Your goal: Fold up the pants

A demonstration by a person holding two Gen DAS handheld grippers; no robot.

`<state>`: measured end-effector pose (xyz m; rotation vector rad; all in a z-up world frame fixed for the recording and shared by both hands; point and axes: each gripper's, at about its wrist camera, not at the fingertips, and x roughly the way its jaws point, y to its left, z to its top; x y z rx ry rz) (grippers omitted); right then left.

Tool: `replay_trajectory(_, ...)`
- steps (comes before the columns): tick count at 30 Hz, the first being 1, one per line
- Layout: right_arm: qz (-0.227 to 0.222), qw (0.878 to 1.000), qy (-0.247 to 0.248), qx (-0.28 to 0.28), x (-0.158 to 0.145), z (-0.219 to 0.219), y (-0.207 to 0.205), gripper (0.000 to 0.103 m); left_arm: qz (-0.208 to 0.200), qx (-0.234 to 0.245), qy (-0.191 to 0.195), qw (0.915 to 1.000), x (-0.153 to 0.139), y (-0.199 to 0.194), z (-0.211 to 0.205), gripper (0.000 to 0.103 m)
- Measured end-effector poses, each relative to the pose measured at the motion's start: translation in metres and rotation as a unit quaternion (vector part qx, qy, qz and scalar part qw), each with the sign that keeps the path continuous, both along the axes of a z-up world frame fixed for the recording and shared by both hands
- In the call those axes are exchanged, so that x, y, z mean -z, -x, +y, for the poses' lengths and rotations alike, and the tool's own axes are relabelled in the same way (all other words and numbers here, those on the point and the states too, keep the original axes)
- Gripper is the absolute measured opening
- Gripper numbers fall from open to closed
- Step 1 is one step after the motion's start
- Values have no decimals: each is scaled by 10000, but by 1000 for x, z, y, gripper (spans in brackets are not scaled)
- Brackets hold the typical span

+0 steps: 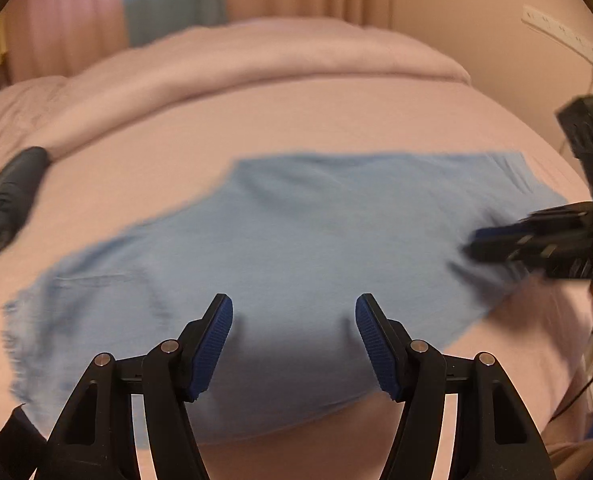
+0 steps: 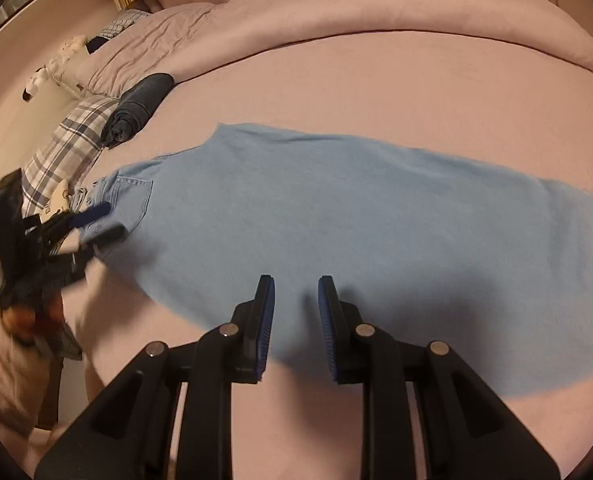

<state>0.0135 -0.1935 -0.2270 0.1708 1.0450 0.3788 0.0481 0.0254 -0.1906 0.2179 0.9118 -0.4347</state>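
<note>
Light blue pants [image 1: 296,220] lie flat across the pink bed sheet [image 1: 296,120]. In the right wrist view the pants [image 2: 336,208] have their waist and back pocket [image 2: 136,196] at the left, and the legs run off to the right. My left gripper [image 1: 293,314] hangs open over the near edge at the waist end, nothing between its fingers. It also shows as the blurred left gripper [image 2: 100,224] at the waistband. My right gripper [image 2: 296,294] hovers over the near edge of the legs, jaws a narrow gap apart and empty. In the left wrist view the right gripper [image 1: 492,240] shows blurred.
A dark rolled garment [image 2: 140,108] lies at the far left of the bed, also seen as the dark rolled garment [image 1: 12,196]. A plaid pillow [image 2: 68,148] sits beside it. A folded pink duvet [image 2: 376,12] runs along the back. A power strip [image 1: 560,36] hangs on the wall.
</note>
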Motion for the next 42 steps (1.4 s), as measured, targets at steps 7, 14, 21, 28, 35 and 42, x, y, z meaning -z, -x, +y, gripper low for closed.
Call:
replay_trajectory(7, -45, 9993, 159, -336, 21, 10, 37, 23, 536, 186, -46, 9984, 23, 18, 8, 65)
replay_trajectory(14, -344, 9899, -858, 1077, -12, -92, 82, 32, 754, -552, 800, 9924, -8, 10, 34, 65)
replay_trajectory(21, -371, 9029, -2077, 3745, 15, -226, 136, 44, 1557, -649, 2009, 9650, -8, -17, -5, 67)
replay_trajectory(28, -395, 8871, -2293, 3985, 33, -241, 132, 42, 1711, -25, 1911, 9665, -13, -31, -91, 68)
replay_trajectory(35, -519, 8911, -2136, 3971, 39, -265, 115, 41, 2005, 450, 1987, 9583, 0, -44, -163, 69)
replay_trajectory(42, -650, 8835, -2225, 4070, 44, -268, 122, 21, 2269, 280, 1826, 9562, 26, -57, -189, 69)
